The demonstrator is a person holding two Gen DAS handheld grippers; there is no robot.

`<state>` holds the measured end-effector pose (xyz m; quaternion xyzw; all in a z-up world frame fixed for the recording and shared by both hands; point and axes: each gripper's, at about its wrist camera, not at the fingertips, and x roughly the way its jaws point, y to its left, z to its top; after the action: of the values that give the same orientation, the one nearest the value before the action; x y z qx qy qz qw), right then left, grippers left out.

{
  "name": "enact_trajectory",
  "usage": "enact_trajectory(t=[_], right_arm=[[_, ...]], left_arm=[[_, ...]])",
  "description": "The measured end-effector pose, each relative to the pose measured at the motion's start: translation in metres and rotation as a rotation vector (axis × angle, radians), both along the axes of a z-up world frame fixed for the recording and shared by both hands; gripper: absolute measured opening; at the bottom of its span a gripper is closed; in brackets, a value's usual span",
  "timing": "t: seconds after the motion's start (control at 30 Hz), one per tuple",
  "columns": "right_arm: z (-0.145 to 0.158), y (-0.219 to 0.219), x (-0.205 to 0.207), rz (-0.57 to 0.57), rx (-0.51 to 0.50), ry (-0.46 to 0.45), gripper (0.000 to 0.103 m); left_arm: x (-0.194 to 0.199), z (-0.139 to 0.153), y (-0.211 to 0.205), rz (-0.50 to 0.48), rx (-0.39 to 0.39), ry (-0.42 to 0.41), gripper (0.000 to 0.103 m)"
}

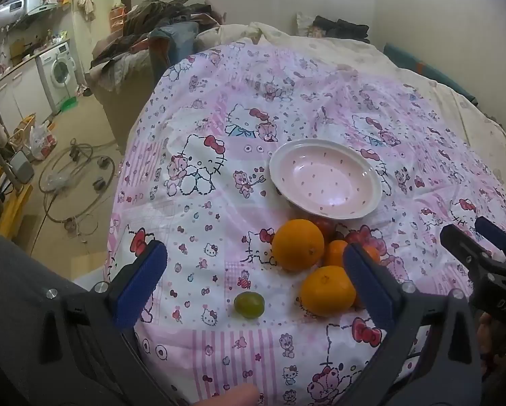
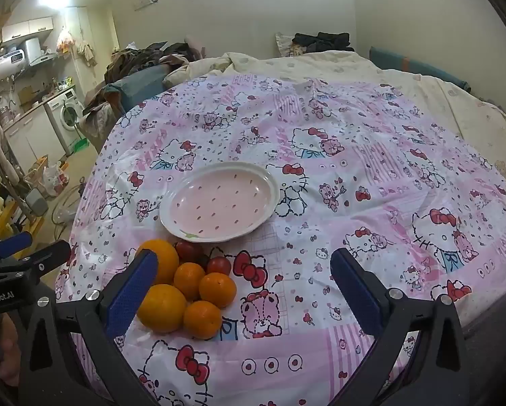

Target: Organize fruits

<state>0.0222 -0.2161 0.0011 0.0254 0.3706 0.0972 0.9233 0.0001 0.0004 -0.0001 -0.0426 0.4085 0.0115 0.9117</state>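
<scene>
An empty pink dotted plate sits on the Hello Kitty cloth. Just in front of it lies a cluster of fruit: a big orange, a second orange, small mandarins and red cherry tomatoes. A green grape lies alone nearer to me. My left gripper is open and empty above the grape and oranges. My right gripper is open and empty, with the fruit cluster by its left finger. Each gripper shows in the other's view.
The cloth covers a bed with a cream blanket behind. Piled clothes lie on a sofa at the back left. The floor at the left holds a washing machine, hoops and bags.
</scene>
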Motion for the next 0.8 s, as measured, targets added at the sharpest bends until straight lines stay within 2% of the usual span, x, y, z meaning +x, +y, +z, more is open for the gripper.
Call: enact_trajectory(t=[0.8], right_arm=[[0.0004,-0.0002,0.0006,-0.001,0.006,0.001,0.103]], left_arm=[[0.0003,-0.0007,-0.0003,0.0,0.013,-0.002,0.103]])
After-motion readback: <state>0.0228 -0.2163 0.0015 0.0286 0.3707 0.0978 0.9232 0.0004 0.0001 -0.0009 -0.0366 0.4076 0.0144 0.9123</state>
